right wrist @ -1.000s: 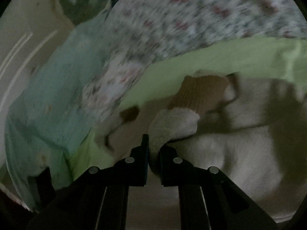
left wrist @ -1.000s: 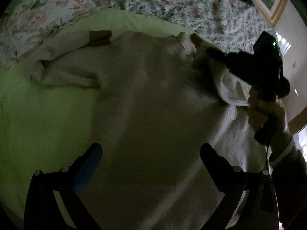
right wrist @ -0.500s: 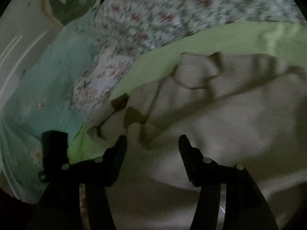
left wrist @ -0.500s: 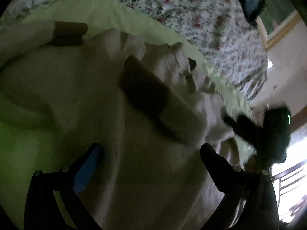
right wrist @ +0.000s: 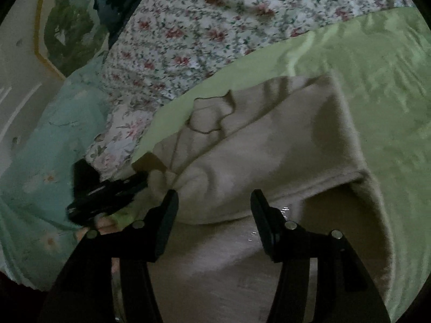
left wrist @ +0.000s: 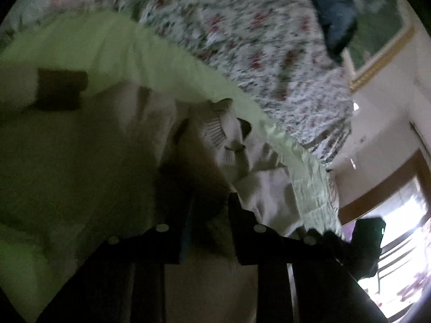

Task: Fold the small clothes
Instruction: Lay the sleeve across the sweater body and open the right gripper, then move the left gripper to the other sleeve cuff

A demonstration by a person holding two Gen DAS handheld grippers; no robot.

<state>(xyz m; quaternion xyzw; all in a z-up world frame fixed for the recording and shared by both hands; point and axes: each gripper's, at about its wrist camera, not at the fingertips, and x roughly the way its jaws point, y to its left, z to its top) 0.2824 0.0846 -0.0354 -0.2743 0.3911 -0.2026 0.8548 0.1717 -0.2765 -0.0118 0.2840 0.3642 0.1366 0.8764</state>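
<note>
Right gripper (right wrist: 214, 215) has let the sleeve go, fingers apart. Left gripper (left wrist: 207, 228) closing on sweater (right wrist: 269, 140) fabric, lower centre; next fold starting.

both grippers are black: left gripper (left wrist: 207, 231) shows a blue pad face, right gripper (right wrist: 214, 215) plain fingers (round silver screws along each).
</note>
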